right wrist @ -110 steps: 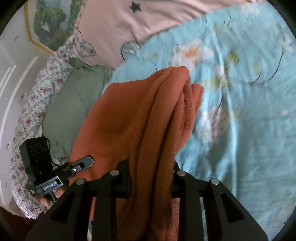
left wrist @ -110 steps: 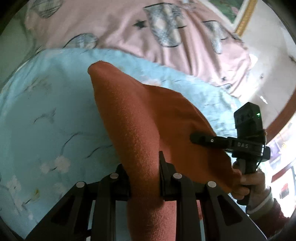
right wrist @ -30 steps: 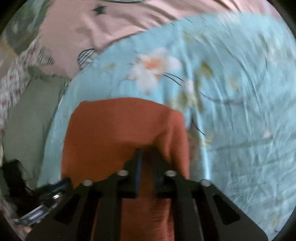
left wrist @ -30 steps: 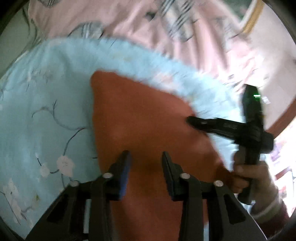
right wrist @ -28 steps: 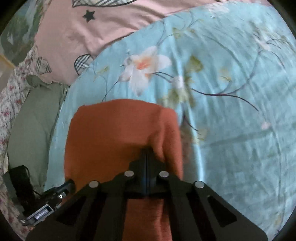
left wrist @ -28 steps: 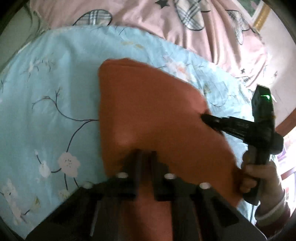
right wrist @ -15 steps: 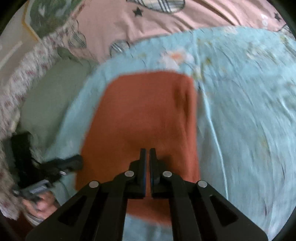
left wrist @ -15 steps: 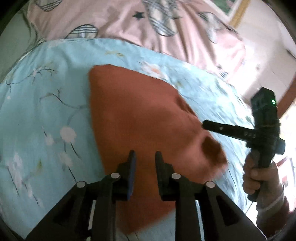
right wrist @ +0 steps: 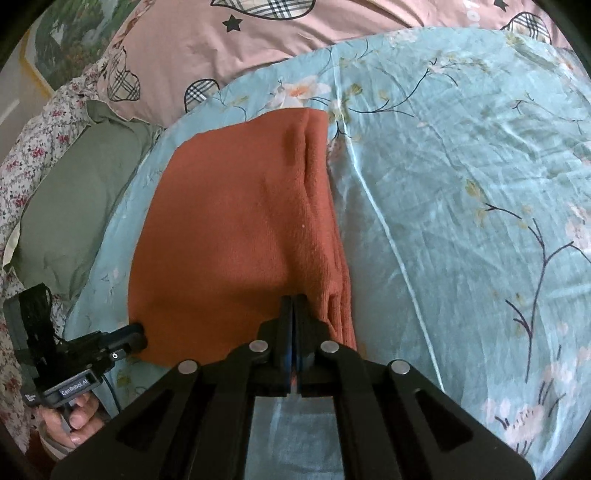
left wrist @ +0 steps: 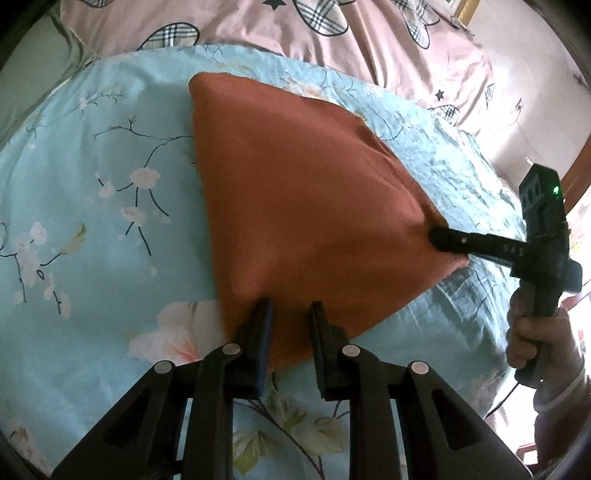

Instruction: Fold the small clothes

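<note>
- The left gripper (left wrist: 291,325) has its jaws a narrow gap apart, pointing steeply down at the bed.
- The near corner of the orange cloth (left wrist: 295,184) fills that gap, lying flat. The pads do not visibly squeeze it.
- The right gripper (right wrist: 293,302) has its jaws fully together, with only a thin sliver between them.
- Its tips sit at the near edge of the cloth, just left of a ridged fold. I cannot tell whether any fabric is pinched.
- From the left claw, the cloth spreads forward and to the right as a flat, roughly four-cornered shape. Its far corner lies straight ahead and its right corner meets the other claw's tip.
- From the right claw, the cloth runs forward and to the left, and the other claw's tip touches its near-left corner.
- The cloth rests on a light blue flowered sheet (left wrist: 92,221) that extends around both claws on all sides.
- A hand (left wrist: 535,332) grips the right tool's handle, off to the right of the left claw.
- Another hand (right wrist: 74,421) holds the left tool, low and left of the right claw.
- Beyond the sheet, ahead of both claws, lies a pink quilt (left wrist: 258,29) with plaid hearts and stars.
- A green pillow (right wrist: 74,203) sits left of the right claw, past the cloth.
</note>
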The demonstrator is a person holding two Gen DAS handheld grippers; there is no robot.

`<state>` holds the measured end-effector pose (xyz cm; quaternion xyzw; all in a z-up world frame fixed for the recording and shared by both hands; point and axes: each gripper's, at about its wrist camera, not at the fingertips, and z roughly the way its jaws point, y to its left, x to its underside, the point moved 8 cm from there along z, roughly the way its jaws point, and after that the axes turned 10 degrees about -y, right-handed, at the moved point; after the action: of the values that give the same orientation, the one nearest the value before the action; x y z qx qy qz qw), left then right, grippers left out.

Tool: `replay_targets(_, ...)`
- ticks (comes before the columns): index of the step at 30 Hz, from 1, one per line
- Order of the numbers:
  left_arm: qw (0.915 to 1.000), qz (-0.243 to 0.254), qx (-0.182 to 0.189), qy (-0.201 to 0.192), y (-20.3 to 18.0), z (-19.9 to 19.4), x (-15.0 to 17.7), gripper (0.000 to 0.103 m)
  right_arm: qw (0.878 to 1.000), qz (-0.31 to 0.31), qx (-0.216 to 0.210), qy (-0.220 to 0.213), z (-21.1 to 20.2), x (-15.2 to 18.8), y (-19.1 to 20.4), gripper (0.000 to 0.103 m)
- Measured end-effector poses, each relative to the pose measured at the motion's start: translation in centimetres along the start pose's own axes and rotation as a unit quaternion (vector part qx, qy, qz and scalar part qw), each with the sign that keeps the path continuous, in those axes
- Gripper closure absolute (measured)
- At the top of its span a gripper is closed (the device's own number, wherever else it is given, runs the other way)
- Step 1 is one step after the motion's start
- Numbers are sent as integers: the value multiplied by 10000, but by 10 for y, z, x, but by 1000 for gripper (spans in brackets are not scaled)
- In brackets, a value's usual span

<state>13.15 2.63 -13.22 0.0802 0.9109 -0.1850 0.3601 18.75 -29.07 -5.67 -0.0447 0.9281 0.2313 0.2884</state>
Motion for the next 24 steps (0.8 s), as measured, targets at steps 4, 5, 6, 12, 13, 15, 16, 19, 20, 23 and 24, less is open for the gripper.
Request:
replay_targets(4, 10000, -68, -38, 24, 2, -6, 5, 82, 9999, 143, 30, 43, -10, 9, -4, 103)
replay_targets(5, 9999, -105, -56, 37, 4, -8, 6, 82, 9999, 149, 74, 23, -17, 11, -3, 101)
replay_targets(6, 9998, -178, -89, 55, 5, -11, 8, 82, 9999, 130, 96, -7, -23, 11, -1, 100)
replay_targets(12, 9973, -158, -682, -208, 10, -51, 14, 44, 9997, -83, 145, -199, -63, 20, 12, 99)
replay_targets(13, 9973, -154, -672, -256, 10, -58, 16, 42, 9996, -116, 158, -219, -68, 23, 14, 98)
replay_targets(15, 9964, -127, -788, -288, 9, -71, 21, 34, 9995, -162, 143, -219, -77, 30, 19, 91)
replay_targets(16, 9956, -111, -876, -300, 9, -75, 23, 29, 9995, -190, 119, -207, -80, 33, 21, 78)
replay_targets(19, 9937, -48, -1084, -289, 8, -87, 30, 24, 9988, -461, -7, -168, -88, 46, 33, 50)
replay_targets(20, 9933, -26, -1122, -278, 9, -91, 32, 23, 9983, -573, -21, -126, -90, 51, 36, 50)
replay_targets(23, 9908, 108, -1325, -238, 8, -99, 43, 21, 9968, -792, -57, 69, -94, 68, 45, 45)
replay_targets(24, 9896, 163, -1413, -205, 9, -101, 47, 21, 9964, -843, -67, 106, -95, 72, 46, 43)
